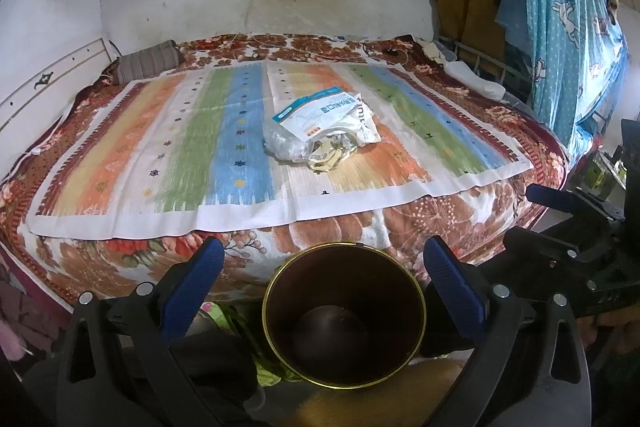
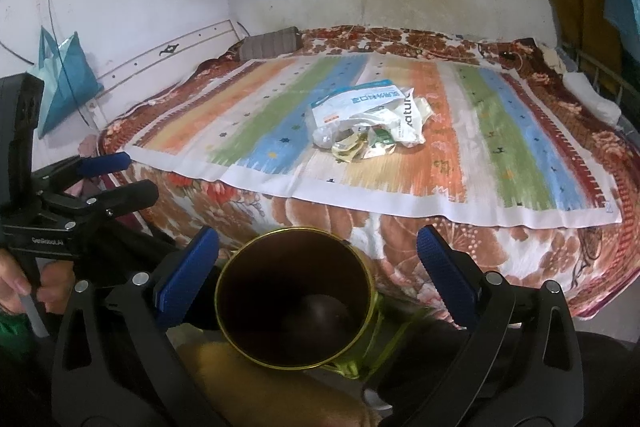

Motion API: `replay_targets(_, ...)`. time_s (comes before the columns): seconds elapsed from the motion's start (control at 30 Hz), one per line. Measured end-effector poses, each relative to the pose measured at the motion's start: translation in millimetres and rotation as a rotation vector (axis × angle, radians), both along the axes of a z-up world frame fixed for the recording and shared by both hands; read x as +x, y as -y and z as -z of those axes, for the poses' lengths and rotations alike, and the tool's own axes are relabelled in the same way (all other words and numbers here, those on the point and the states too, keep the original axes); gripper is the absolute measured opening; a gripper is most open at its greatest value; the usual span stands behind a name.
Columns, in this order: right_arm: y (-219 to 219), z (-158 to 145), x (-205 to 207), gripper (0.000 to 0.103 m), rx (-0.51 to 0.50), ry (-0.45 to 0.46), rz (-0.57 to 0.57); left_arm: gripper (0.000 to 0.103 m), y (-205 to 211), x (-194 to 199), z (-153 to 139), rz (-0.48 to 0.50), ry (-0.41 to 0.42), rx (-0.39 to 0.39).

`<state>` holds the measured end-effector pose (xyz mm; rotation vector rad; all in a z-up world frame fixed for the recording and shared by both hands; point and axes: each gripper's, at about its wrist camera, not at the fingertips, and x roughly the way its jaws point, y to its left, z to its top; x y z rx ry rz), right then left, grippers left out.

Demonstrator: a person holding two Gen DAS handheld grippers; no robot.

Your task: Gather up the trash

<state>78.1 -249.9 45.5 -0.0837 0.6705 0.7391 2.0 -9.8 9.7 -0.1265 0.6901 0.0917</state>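
A pile of trash [image 1: 324, 127], made of white plastic packets and crumpled wrappers, lies in the middle of a striped mat on the bed; it also shows in the right wrist view [image 2: 370, 121]. A dark bin with a gold rim [image 1: 344, 315] stands on the floor below the bed's near edge, seen also in the right wrist view [image 2: 294, 297]. My left gripper [image 1: 324, 267] is open and empty above the bin. My right gripper [image 2: 318, 255] is open and empty above the bin too. Both are well short of the trash.
The striped mat [image 1: 160, 155] covers a floral blanket [image 1: 440, 223]. A grey pillow [image 1: 148, 63] lies at the bed's far left. Clothes and a blue cloth [image 1: 560, 27] hang at the right. A teal bag [image 2: 64, 75] hangs on the left wall.
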Motion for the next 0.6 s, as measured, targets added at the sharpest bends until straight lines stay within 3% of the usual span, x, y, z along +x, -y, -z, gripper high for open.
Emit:
replay_targets(0.37,-4,0,13,0.094,-0.013,-0.031,-0.008,0.097,-3,21,-1,0.041,-0.048,0.003)
replay_targets(0.6,-14,-3,38,0.094,-0.051,-0.045,0.001,0.097,-9,49,1,0.035,-0.113,0.048)
